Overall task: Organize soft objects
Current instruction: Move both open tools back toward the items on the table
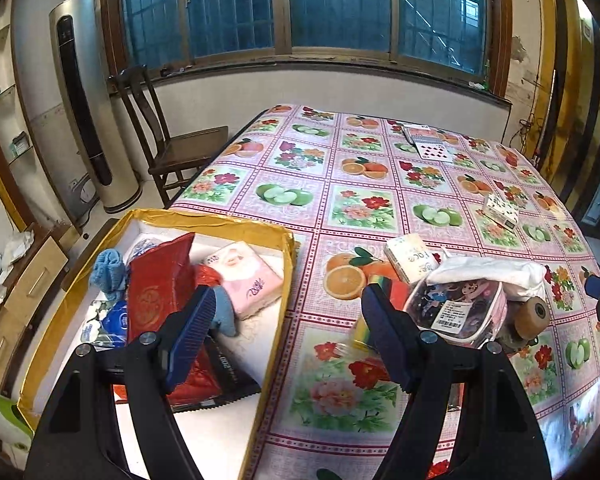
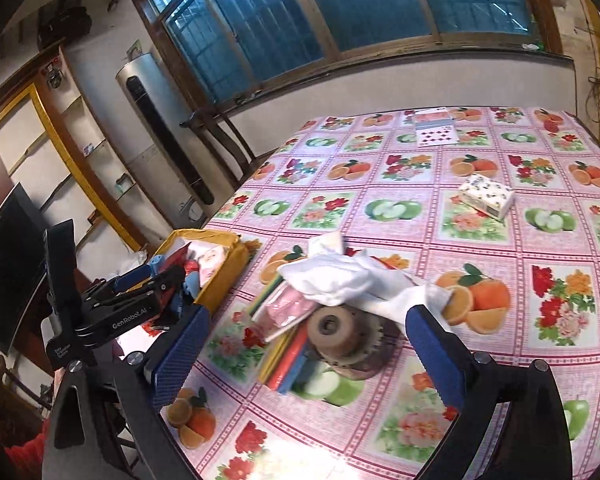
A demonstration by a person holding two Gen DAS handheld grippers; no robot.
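Both grippers hang spread wide and empty. The left gripper (image 1: 288, 332) sits over the near rim of the yellow box (image 1: 276, 344), which already holds one pink tissue pack (image 1: 246, 276), one red pouch (image 1: 160, 284) and a blue knit piece (image 1: 108, 270). The right gripper (image 2: 304, 350) faces the leftover pile on the tabletop (image 2: 500, 360): one white cloth (image 2: 340, 276), one cartoon pouch (image 1: 458, 310), a stack of coloured sponges (image 2: 288, 364). Risk, as I judge it: the cloth drapes over a hard toothed wheel (image 2: 342, 332), so a low pinch could drag that along. Two more tissue packs (image 1: 410, 258) (image 2: 488, 196) wait apart.
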